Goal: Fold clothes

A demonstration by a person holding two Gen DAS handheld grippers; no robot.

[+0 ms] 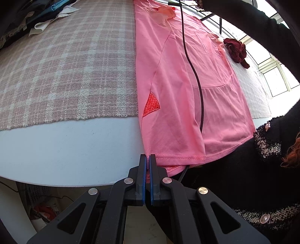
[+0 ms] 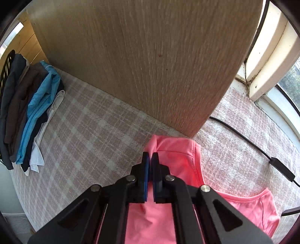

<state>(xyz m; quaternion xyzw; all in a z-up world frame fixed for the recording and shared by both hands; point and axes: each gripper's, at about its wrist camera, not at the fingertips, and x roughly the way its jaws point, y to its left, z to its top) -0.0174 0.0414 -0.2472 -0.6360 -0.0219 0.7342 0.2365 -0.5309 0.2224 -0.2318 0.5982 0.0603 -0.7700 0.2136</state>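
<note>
A pink shirt [image 1: 180, 78] lies lengthwise on the plaid cloth and white table, its hem hanging over the near edge. My left gripper [image 1: 149, 156] is shut on the hem's left corner. In the right wrist view my right gripper [image 2: 151, 154] is shut on the far left end of the same pink shirt [image 2: 178, 159], near the neckline, just above the plaid cloth. A triangular orange patch [image 1: 151, 105] shows on the shirt's left side.
A pile of dark, blue and white clothes [image 2: 28, 112] lies at the far left, also in the left wrist view [image 1: 43, 13]. A wooden panel [image 2: 150, 56] stands behind the shirt. A black cable [image 1: 195, 75] crosses the shirt. A dark red cloth [image 1: 236, 49] lies at right. The white table's edge [image 1: 75, 150] is near me.
</note>
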